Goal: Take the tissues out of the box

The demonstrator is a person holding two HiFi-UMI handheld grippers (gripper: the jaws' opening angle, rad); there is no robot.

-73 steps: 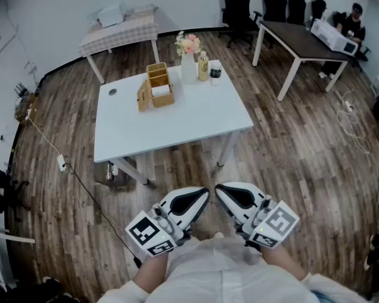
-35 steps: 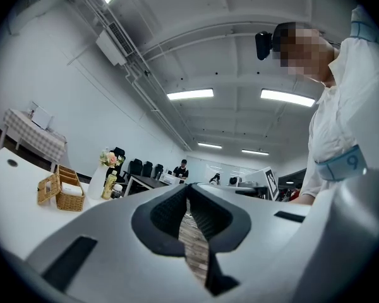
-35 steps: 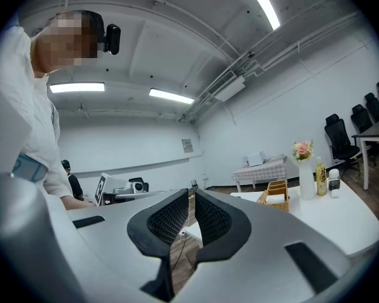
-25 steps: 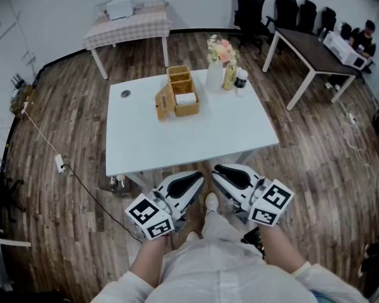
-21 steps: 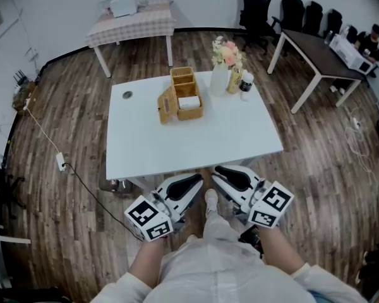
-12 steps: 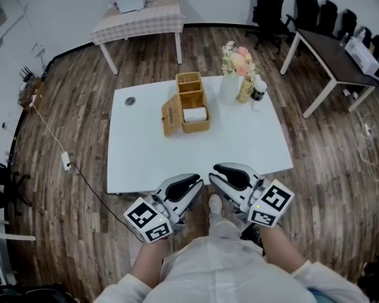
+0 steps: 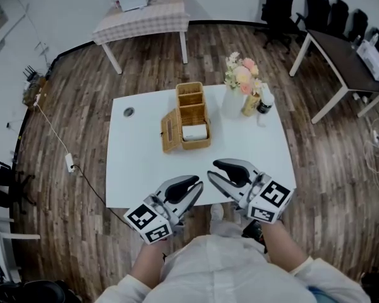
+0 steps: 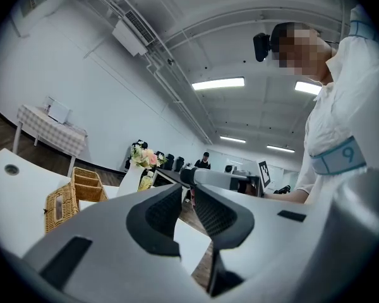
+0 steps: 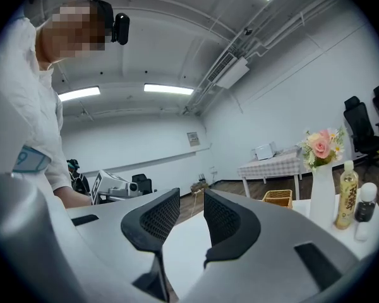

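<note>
Wicker box (image 7: 188, 109) with white tissues (image 7: 194, 131) inside stands mid-table (image 7: 240, 150); left gripper (image 7: 192, 188) and right gripper (image 7: 216, 172) hover at the table's near edge, fingers slightly spread and empty, the right's having just been opening.

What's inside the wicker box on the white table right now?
White tissues fill the near compartment of the wicker box; the far section looks empty. How deep the stack goes is hidden by the box walls.
</note>
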